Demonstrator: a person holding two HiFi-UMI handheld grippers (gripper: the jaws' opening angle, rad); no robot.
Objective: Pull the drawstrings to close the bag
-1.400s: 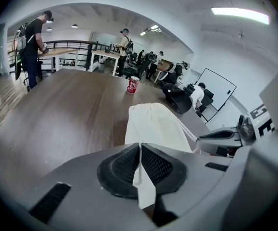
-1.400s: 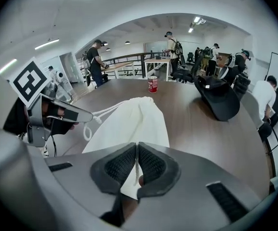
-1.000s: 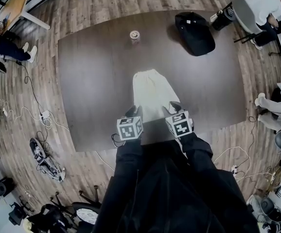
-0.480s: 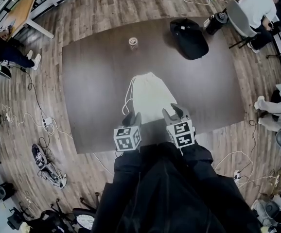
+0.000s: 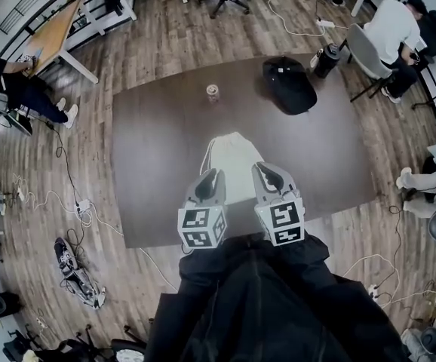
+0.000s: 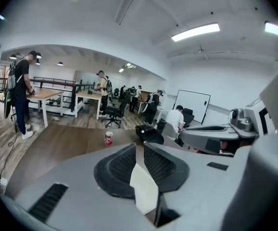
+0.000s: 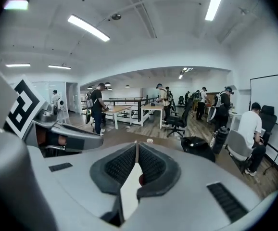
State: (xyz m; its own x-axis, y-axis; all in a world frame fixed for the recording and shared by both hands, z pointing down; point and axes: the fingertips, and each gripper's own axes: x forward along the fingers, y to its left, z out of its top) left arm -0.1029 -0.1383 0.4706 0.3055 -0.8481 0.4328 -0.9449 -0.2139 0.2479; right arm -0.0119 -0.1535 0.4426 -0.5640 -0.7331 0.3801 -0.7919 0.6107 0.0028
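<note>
Our left gripper (image 5: 211, 176) has just been closing, and its jaws now pinch a white fold of the bag (image 5: 233, 155); our right gripper (image 5: 268, 170) has closed likewise, its jaws nearly together on the same white cloth; both are side by side over the bag's near end; the rest lies mid-table (image 5: 150, 164), a drawstring (image 5: 204, 157) along its left edge.

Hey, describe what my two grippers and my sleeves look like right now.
Both the left gripper and the right gripper have light grey moulded shells, dark ribbed fingers, and a white cube with black square markers at the back. The sleeves are black.
</note>
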